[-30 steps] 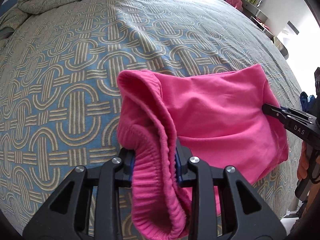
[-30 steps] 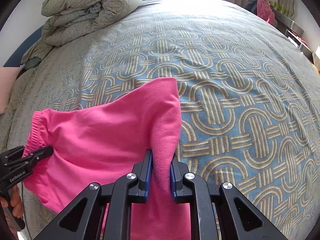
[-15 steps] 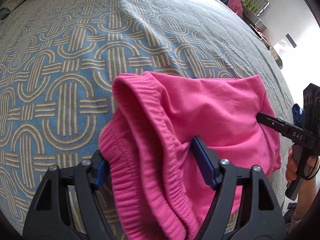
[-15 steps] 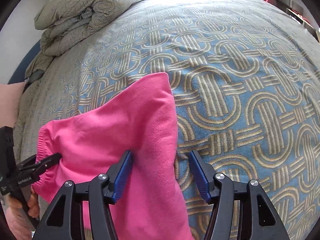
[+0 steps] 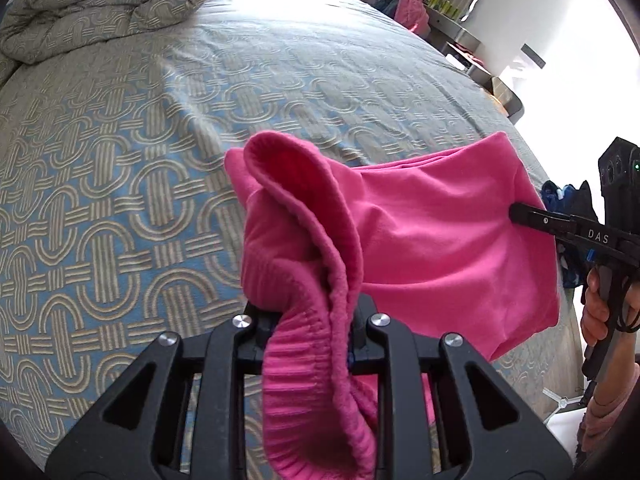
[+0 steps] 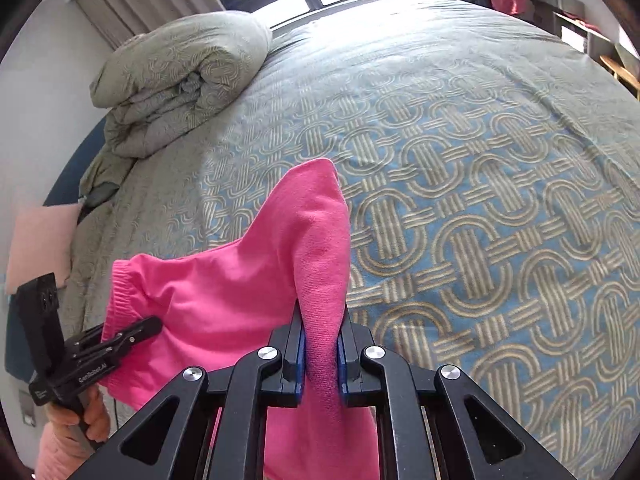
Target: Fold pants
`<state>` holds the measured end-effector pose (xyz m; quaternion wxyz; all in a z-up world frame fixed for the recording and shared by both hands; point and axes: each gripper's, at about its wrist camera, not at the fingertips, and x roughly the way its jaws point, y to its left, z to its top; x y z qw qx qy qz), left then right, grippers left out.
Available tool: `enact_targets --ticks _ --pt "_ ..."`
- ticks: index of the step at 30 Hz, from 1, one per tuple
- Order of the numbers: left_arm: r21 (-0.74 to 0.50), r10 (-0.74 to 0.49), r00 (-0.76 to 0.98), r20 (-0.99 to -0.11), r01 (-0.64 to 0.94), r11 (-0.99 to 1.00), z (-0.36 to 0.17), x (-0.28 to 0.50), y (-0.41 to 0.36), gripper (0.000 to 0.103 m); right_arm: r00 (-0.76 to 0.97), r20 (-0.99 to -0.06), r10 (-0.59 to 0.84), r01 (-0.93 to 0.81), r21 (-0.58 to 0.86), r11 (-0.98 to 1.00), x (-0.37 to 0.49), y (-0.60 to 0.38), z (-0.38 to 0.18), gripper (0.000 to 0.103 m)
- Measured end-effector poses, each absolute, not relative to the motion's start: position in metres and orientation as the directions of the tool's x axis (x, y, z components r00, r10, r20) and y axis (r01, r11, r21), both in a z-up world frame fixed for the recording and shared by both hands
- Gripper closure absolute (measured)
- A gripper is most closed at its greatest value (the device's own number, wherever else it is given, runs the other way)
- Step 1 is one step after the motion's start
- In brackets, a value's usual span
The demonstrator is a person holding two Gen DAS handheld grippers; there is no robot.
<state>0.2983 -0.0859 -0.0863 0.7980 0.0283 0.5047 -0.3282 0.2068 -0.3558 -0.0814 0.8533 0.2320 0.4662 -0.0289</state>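
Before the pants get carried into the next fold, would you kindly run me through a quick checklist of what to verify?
1. Left gripper clamped on the ribbed waistband of the pink pants: ok; its jaws have just been closing, fabric between them.
2. Right gripper clamped on the opposite edge: ok; it too has just closed on fabric.
3. Fabric between the grips smooth: not ok, it sags and the waistband curls open.
4. Layers aligned at the lower edge: cannot tell, hidden below the grippers.
5. Bedspread ahead free for laying down: ok; the rolled duvet sits far back.
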Motion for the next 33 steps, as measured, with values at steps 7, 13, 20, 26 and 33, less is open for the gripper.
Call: enact_targets --ticks 7,13,20,26,33 --pt "-0.339 -0.591 0.176 -0.788 0.677 0.653 -0.07 0.259 -0.173 0.077 0.593 -0.805 0.014 0.376 0.293 0.879 0.123 -0.422 -0.039 0.092" --pt "-0.309 -0.587 0.095 -0.804 0.777 0.549 -0.085 0.235 -0.288 0.077 0.534 -0.833 -0.146 0.557 0.217 0.802 0.067 -0.503 -0.048 0.092" --pt "-0.164 -0.417 0.13 -0.9 0.784 0.598 -0.129 0.23 -0.349 0.058 0.287 -0.941 -0.18 0.774 0.116 0.623 0.031 -0.59 -0.123 0.079" --pt "-0.171 -0.46 0.194 -0.866 0.75 0.639 -0.109 0.219 -0.283 0.036 0.282 -0.886 -0.368 0.757 -0.03 0.652 0.018 -0.562 -0.105 0.068" --pt "-0.04 -0.471 0.375 -0.799 0.748 0.663 -0.047 0.179 -0.258 0.035 0.392 -0.791 -0.469 0.73 -0.043 0.682 0.012 -0.479 -0.041 0.061"
